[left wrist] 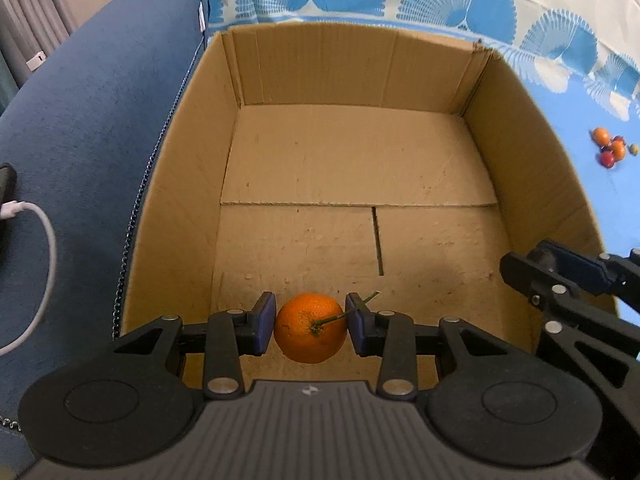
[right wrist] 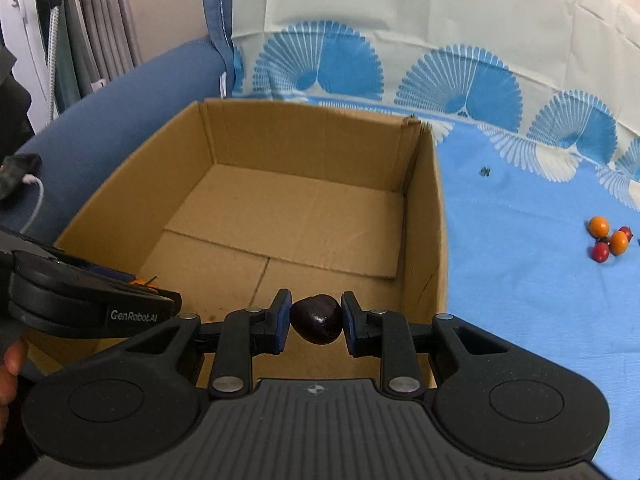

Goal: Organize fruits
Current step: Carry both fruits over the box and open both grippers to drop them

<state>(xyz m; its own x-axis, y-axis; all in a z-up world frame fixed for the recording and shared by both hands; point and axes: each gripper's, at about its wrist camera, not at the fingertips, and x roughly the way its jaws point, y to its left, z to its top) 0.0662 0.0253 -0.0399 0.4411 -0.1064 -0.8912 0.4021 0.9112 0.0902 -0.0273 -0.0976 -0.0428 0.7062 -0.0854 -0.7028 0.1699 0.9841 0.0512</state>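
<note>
My left gripper (left wrist: 311,327) is shut on an orange mandarin (left wrist: 310,328) with a green stem and holds it over the near part of an open cardboard box (left wrist: 360,80). My right gripper (right wrist: 315,321) is shut on a dark purple plum-like fruit (right wrist: 316,319) over the same box's (right wrist: 424,208) near right corner. The right gripper also shows at the right edge of the left wrist view (left wrist: 560,276). The left gripper body shows at the left of the right wrist view (right wrist: 88,300). The box holds no fruit on its floor.
A small pile of orange and red fruits (right wrist: 608,240) lies on the blue fan-patterned cloth (right wrist: 520,260) right of the box; it also shows in the left wrist view (left wrist: 610,146). A blue sofa arm (left wrist: 80,140) with a white cable (left wrist: 44,240) lies left of the box.
</note>
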